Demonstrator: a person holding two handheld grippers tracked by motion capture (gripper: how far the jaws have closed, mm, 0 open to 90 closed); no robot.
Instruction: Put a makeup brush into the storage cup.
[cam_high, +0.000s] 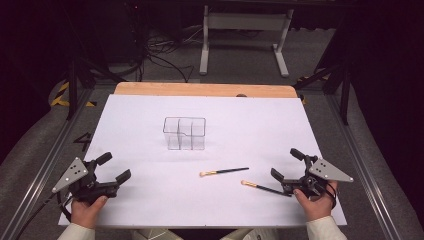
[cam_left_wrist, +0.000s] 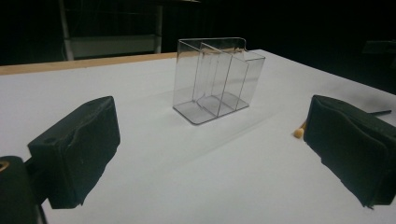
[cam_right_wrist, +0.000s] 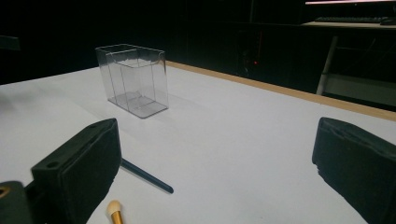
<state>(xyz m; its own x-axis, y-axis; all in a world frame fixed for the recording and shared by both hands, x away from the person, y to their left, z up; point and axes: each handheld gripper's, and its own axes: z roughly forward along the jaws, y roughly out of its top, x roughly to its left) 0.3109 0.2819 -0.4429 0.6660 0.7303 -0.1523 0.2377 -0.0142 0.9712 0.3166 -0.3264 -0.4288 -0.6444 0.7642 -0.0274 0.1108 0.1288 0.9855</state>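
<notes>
Clear divided organizer (cam_high: 184, 133) upright, compartments bare

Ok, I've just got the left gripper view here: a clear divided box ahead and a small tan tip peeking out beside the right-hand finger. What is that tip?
Observer: It's the head of a black-handled brush lying flat on the white table, in front of the clear box.
Operator: Just the one brush?
Observer: No, a second brush lies nearer the person, with its handle end close to the right gripper.
Operator: Is that gripper holding it?
Observer: No. Its fingers stand wide open with nothing between them, and both brushes lie loose on the table.
</notes>
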